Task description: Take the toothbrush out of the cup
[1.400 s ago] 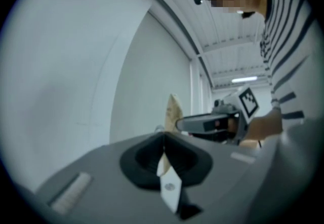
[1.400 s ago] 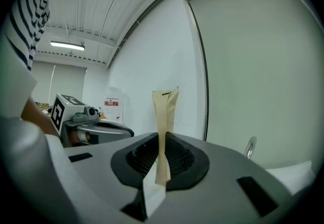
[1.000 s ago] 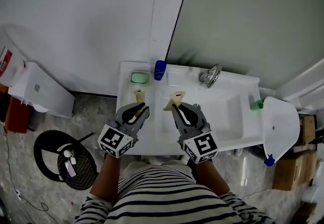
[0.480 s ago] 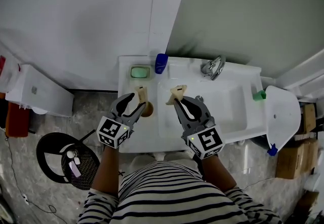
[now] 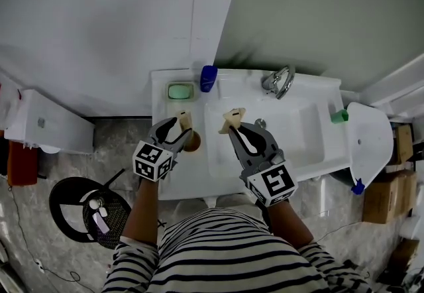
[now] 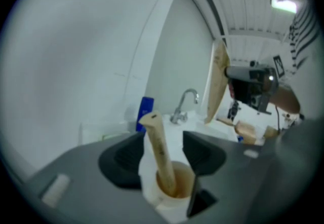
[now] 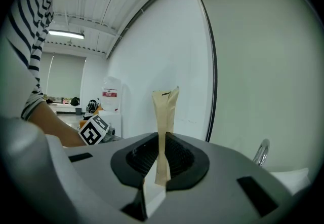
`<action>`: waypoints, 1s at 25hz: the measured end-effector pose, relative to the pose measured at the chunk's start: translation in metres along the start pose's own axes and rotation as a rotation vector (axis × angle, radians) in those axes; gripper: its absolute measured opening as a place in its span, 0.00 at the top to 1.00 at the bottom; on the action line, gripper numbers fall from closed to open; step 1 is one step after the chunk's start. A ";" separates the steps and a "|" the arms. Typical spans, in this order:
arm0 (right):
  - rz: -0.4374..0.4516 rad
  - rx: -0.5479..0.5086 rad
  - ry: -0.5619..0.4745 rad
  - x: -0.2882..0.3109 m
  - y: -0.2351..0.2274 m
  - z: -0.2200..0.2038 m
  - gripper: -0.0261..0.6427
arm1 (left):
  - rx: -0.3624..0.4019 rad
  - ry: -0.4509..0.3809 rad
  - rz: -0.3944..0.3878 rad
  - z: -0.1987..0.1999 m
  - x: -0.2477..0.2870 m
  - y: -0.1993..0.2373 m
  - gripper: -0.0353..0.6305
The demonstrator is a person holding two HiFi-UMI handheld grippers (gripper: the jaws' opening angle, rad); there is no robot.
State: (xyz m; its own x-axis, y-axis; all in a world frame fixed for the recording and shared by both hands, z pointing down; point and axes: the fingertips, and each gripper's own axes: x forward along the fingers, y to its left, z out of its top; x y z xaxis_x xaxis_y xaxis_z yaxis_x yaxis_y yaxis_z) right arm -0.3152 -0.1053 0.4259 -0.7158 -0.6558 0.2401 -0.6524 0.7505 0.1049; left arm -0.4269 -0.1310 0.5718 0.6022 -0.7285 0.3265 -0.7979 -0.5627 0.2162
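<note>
The toothbrush is showing as a flat, pale tan stick with a small dark slot near its squared top. It is standing in the cup, which is sitting on the left ledge of the washbasin, toward its front edge. Its long axis is running nearly upright, with the top leaning left in the left gripper view. The left tongs have just been opening and are standing wide, straddling the cup. The right tongs are pinching what looks like a second toothbrush, upright.
</note>
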 end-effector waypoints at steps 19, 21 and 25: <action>-0.021 -0.001 0.006 -0.001 -0.008 0.000 0.91 | 0.021 0.107 -0.009 -0.020 0.027 0.007 0.81; -0.025 0.001 0.010 -0.002 -0.009 -0.001 0.91 | 0.021 0.110 -0.013 -0.020 0.027 0.006 0.83; -0.026 0.000 0.005 -0.002 -0.009 -0.001 0.91 | 0.020 0.104 -0.017 -0.017 0.025 0.003 0.85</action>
State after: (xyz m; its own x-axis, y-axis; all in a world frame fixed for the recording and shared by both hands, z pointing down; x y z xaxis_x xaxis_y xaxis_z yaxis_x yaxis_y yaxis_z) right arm -0.3073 -0.1106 0.4250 -0.6971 -0.6750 0.2416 -0.6711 0.7329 0.1113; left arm -0.4144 -0.1445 0.5966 0.6089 -0.6747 0.4172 -0.7863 -0.5830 0.2046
